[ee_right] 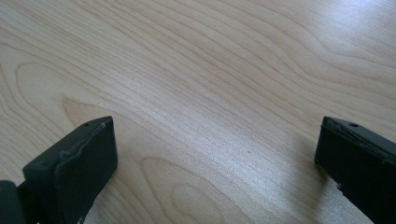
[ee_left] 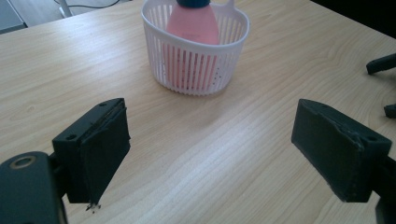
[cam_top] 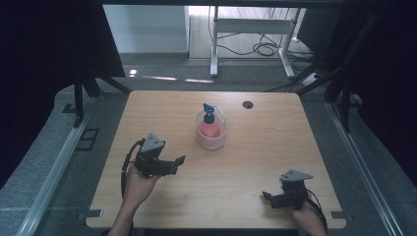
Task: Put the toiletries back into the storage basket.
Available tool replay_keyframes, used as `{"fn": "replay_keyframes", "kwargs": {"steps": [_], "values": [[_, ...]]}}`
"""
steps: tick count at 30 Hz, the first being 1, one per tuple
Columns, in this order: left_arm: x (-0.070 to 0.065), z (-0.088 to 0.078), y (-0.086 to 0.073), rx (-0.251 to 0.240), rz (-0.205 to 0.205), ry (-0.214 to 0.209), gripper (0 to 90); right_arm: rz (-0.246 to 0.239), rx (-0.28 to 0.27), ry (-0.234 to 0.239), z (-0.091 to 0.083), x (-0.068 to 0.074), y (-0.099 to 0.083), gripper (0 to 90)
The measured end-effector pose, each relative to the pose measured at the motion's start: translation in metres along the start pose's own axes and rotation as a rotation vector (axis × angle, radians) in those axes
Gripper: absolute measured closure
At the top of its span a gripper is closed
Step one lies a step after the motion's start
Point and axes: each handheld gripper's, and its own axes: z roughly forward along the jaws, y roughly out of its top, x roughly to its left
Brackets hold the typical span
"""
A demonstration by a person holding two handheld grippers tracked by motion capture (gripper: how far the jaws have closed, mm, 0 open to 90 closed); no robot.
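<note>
Both grippers empty and wide apart; pink bottle upright in its basket, mid-worktop.

Nearest the person, the right gripper (cam_top: 281, 197) sits low over bare worktop (ee_right: 201, 93), jaws spread wide, well apart from the white slatted basket (ee_left: 196, 65) and on its near-right side. The left gripper (cam_top: 169, 164), jaws also spread and holding nothing, lies near-left of the basket and points at it. Inside the basket stands 1 pink bottle (cam_top: 210, 129) with a blue pump top (cam_top: 209, 112). Risk, as a judgement: the basket looks light, so a 1-sided push could slide or tip it; pinching the slats may flex them; the tall pump could catch a jaw. Beyond the basket, a dark grommet hole (cam_top: 248, 104).
</note>
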Motion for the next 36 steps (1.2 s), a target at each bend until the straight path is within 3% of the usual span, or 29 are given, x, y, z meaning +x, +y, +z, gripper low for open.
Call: {"fn": "replay_keyframes", "kwargs": {"steps": [20, 36], "values": [[-0.003, -0.023, -0.033, -0.017, 0.005, 0.027, 11.4, 0.003, 0.001, -0.002, 0.0, 0.0, 0.0, 0.0], [-0.005, -0.018, -0.062, -0.032, -0.01, 0.041, 11.5, 0.008, 0.002, -0.003, 0.0, 0.001, 0.0, 0.0]]}}
